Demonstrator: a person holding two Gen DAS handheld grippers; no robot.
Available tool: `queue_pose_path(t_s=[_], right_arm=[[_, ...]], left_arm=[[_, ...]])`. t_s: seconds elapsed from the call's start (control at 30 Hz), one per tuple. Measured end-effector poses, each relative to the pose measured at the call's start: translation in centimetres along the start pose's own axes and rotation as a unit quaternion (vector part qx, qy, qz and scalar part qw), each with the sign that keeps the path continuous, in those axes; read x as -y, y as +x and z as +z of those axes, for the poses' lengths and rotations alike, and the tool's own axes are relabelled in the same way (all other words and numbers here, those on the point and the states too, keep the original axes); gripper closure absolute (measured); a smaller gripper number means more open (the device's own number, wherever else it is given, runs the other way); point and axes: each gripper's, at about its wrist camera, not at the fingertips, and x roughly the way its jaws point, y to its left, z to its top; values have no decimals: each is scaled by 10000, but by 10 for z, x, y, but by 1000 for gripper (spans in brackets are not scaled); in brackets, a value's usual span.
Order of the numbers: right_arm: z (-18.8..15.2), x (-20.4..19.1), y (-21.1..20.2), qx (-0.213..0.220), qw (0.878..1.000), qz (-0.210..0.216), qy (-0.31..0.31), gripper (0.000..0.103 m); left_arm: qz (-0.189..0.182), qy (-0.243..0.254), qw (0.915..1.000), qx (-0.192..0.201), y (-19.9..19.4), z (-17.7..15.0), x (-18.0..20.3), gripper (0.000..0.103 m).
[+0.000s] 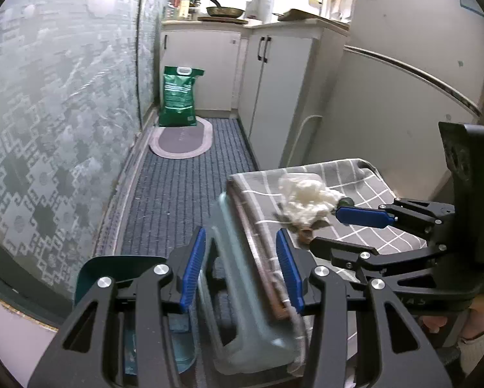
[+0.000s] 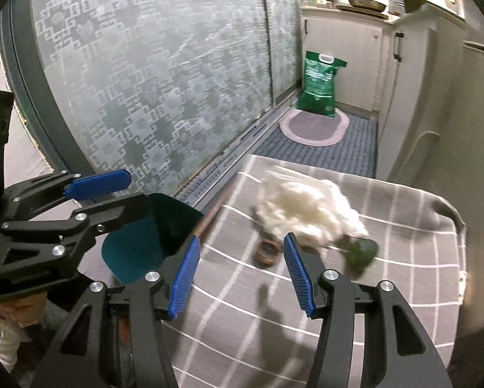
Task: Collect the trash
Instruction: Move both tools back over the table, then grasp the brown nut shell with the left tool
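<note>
Just ahead of right tool [image 2: 242,268], white trash wad [image 2: 306,208], checked cloth [image 2: 387,291]

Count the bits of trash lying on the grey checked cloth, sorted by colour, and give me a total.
White: 1, the crumpled tissue wad
Green: 1, the round green piece
Brown: 1, the small brown scrap
Total: 3 that can be told apart on the checked cloth; the pictures are blurred, so smaller bits may be missed.
</note>
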Motion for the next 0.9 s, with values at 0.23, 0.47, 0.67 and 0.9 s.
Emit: queue_pose_path(t_s=[0.23,0.47,0.67,0.9], right_arm=[[-14,30,-9,-36,9996,-226,143,49],[-25,62,-14,-94,9984,-424,364,49],[-27,78,-16,-75,9980,-470,411,49],[-28,89,-15,-112,9980,-449,441,58]], left_arm=[[-106,209,9995,-194,23,-2,26,55],[-174,381,9985,-358,45,-6,44,57],[-179,461,9974,-515,64,-10,54,60],[-84,533,9967,-614,81,-11,63,63]])
